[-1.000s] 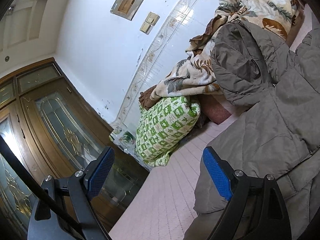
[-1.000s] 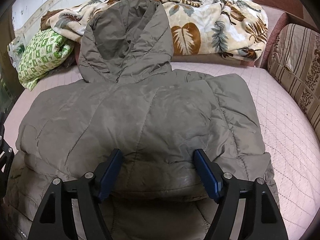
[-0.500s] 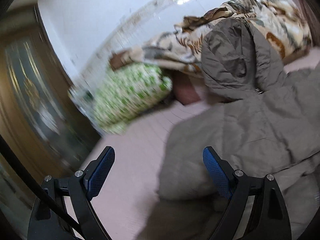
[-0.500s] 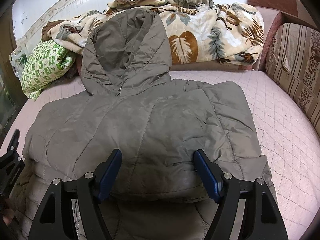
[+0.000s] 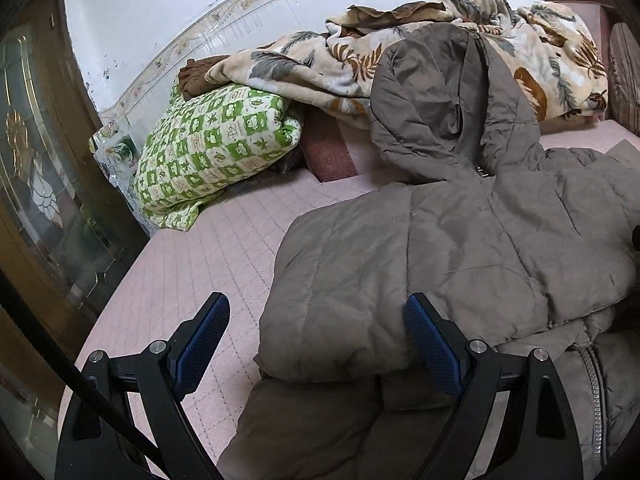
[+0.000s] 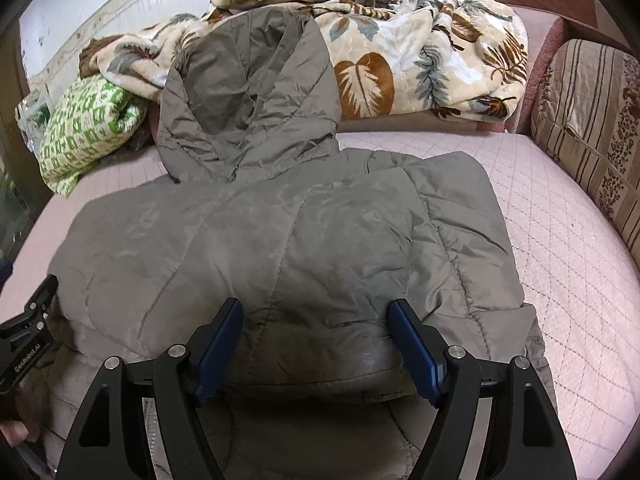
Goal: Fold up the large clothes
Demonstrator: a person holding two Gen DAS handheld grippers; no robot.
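Looking along my right gripper [image 6: 316, 344], I see its two blue ribbed pads spread wide with nothing between them, poised over the near folded edge of the grey-brown puffer jacket [image 6: 288, 248]. The jacket lies on the pink quilted bed [image 6: 560, 240], its shell a smooth, faintly shiny fabric stitched into padded panels, doubled over on itself so that a thick rounded fold faces me. Its hood [image 6: 248, 96] is pointed and crumpled, propped against a plush cream blanket [image 6: 400, 56] printed with brown and grey leaves. Beside the blanket sits a soft green-and-white checked pillow [image 6: 84, 124]. A striped brown cushion [image 6: 588, 128] with a floral band leans at the bed's right end.

My left gripper [image 5: 316, 344] is also wide open and holds nothing; its right pad is just at the jacket's [image 5: 440, 248] left folded edge, though I cannot tell whether it touches, and its left pad is over bare bed [image 5: 200, 248]. A metal zipper [image 5: 596, 392] runs down the lower layer. From the right wrist view the left gripper's black body [image 6: 28, 336] shows at the jacket's left edge, with white lettering that reads "GenRobot.AI". A dark wooden door with patterned glass [image 5: 36, 168] stands to the left.
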